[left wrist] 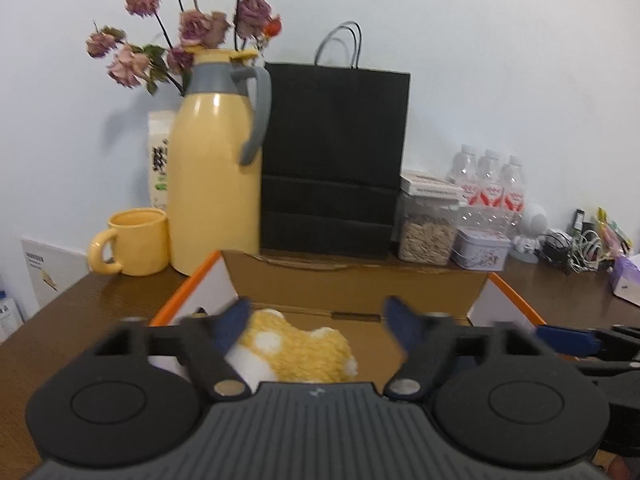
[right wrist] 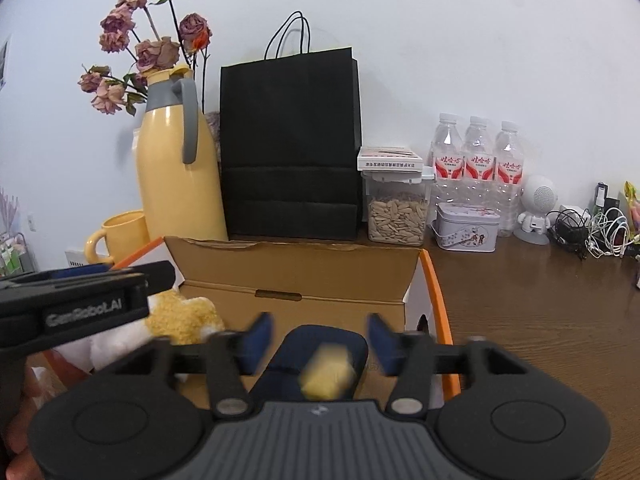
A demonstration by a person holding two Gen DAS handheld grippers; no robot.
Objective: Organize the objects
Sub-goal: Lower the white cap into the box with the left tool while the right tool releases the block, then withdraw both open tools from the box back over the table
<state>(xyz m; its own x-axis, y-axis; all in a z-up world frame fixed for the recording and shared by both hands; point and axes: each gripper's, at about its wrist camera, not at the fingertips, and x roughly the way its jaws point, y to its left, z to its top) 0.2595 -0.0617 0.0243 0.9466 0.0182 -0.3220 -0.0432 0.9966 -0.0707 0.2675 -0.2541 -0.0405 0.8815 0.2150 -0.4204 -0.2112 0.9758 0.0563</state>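
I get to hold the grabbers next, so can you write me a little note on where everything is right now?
Left gripper: jaws open, over the yellow-and-white plush toy, which lies in the cardboard box; pads not pressing it.
Right gripper: jaws open around a dark blue item with a blurry yellow piece on it, also above the box.
Done: both things look dropped into the box.
Left: pull both grippers back, then pick what else on the table needs sorting.
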